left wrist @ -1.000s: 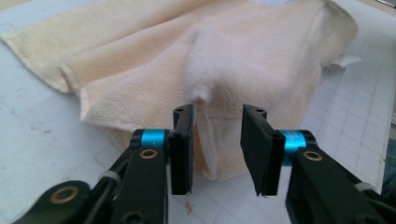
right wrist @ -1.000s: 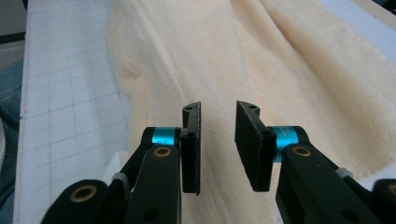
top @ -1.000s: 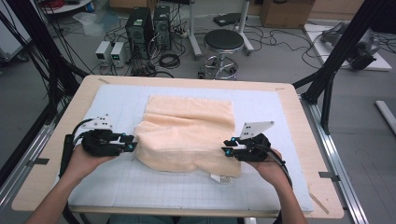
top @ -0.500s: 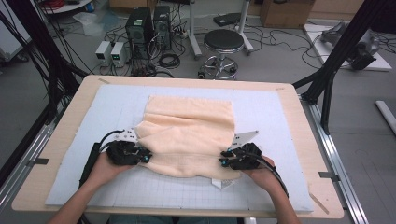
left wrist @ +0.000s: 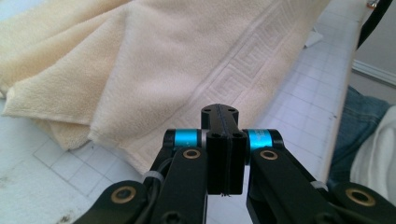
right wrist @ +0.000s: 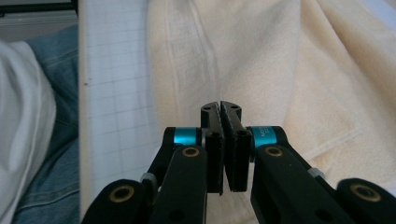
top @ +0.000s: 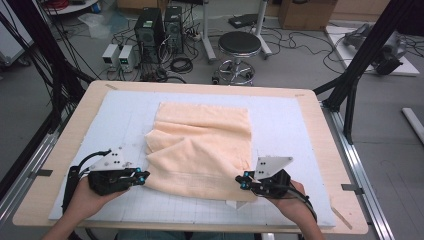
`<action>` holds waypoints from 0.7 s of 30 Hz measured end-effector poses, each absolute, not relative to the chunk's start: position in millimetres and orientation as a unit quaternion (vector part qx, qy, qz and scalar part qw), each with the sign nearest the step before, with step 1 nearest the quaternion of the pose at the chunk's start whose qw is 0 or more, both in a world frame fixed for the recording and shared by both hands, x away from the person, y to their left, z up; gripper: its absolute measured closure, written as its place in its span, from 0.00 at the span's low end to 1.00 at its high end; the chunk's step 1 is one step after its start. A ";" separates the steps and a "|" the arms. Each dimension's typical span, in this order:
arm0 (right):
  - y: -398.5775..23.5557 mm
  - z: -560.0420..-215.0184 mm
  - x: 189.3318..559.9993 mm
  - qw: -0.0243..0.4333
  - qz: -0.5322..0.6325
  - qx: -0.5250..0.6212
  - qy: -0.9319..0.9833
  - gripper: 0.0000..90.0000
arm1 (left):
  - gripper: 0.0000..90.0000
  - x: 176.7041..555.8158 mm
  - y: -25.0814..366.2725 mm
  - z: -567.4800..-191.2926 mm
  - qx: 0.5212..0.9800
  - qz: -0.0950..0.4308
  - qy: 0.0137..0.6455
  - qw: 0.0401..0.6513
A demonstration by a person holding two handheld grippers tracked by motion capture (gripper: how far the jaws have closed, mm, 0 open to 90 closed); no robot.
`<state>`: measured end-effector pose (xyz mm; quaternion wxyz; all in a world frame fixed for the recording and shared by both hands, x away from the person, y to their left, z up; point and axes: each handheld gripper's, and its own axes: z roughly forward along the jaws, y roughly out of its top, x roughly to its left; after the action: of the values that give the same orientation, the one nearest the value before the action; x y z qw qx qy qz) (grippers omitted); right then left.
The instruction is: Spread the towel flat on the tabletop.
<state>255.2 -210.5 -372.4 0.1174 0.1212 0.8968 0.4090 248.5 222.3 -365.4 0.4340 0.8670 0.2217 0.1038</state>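
A peach towel (top: 200, 145) lies loosely folded on the white grid mat (top: 125, 110), its patterned border along the near edge. My left gripper (top: 144, 176) points at the towel's near left corner. Its jaws have just been closing and now stand shut (left wrist: 219, 112) over the towel's border (left wrist: 243, 60), with no cloth visible between them. My right gripper (top: 241, 181) sits at the near right corner. Its jaws have also just been closing and stand shut (right wrist: 220, 108) above the towel (right wrist: 303, 60), no fabric showing in the seam.
The mat lies on a wooden table (top: 50, 185) with black frame posts at both sides. A small white tag (top: 235, 204) pokes out under the towel's near right corner. A stool (top: 240, 45) and computer cases (top: 160, 25) stand on the floor beyond.
Both hands have come from the towel's sides toward the near corners and drawn back toward the person. The towel's near part now lies flatter and reaches closer to the front edge.
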 end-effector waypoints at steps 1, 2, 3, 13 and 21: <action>-209.2 -371.5 254.3 0.121 0.399 0.116 0.902 0.97 | 0.99 249.3 221.3 -367.2 0.868 0.104 0.218 0.433; -208.7 -371.8 255.4 0.116 0.395 0.118 0.904 0.94 | 0.97 251.2 220.0 -370.5 0.868 0.102 0.217 0.435; -208.6 -372.7 257.1 0.106 0.399 0.119 0.903 0.86 | 0.91 254.8 218.5 -375.4 0.868 0.100 0.216 0.436; -207.3 -414.1 301.2 0.099 0.359 0.170 0.913 0.74 | 0.62 308.1 197.1 -423.2 0.875 0.097 0.252 0.401; -197.0 -424.2 299.6 0.088 0.350 0.160 0.919 0.94 | 0.97 300.9 190.8 -431.8 0.892 0.087 0.234 0.378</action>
<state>299.6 -197.0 -424.2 0.0878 0.1601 0.9188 0.3499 300.9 190.8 -431.8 0.3779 0.8916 0.2337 0.0868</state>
